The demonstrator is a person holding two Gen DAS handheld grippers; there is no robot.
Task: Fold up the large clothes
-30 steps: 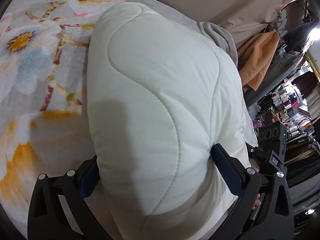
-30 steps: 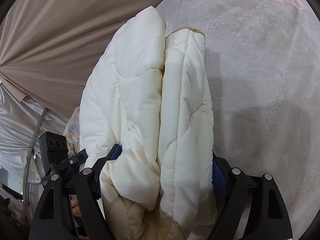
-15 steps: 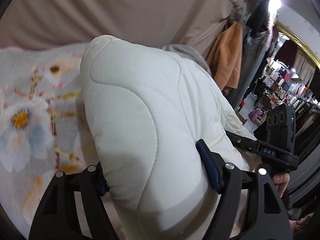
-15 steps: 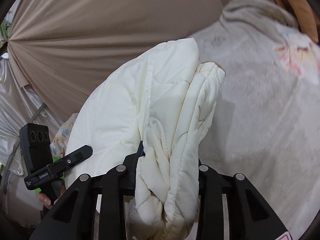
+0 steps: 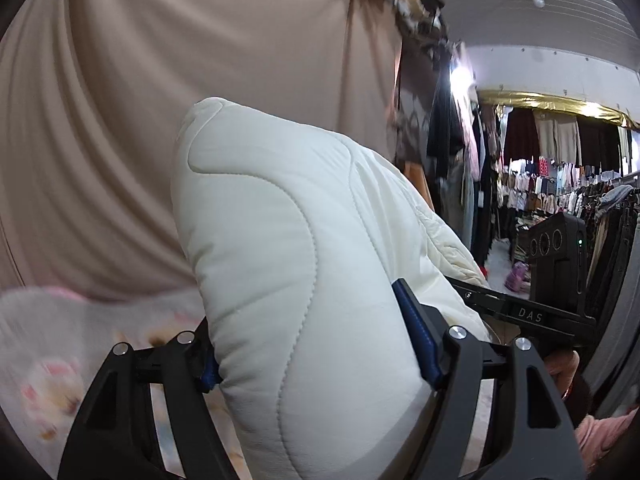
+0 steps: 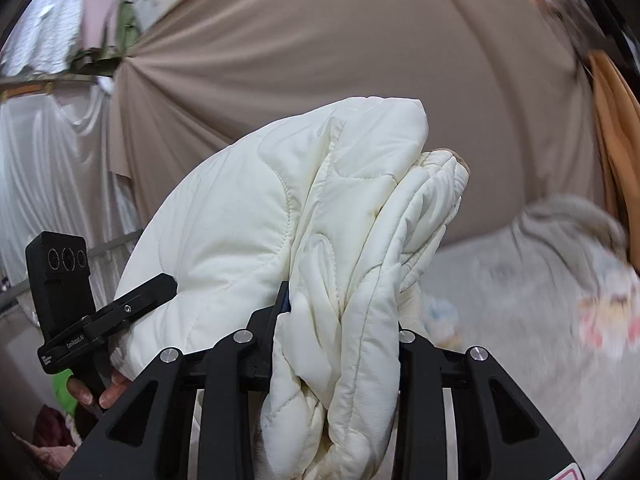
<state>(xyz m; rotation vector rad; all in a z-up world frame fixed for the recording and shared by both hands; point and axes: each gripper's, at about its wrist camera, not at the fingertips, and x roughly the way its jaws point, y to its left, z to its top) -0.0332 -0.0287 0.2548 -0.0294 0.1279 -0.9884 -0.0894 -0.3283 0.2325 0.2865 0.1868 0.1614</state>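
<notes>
Aloft, quilted jacket (image 5: 288, 264), both tongs clamped

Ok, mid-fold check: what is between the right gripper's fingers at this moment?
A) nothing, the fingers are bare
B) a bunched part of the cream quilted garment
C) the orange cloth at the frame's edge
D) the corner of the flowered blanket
B: the right gripper has its pads pressed into bunched folds of the cream quilted garment.

The quilted jacket (image 5: 288, 264) is cream-white with wavy stitching. The blanket (image 6: 532, 320) is pale grey with pink and yellow flowers. The curtain (image 5: 180, 60) is taupe.
</notes>
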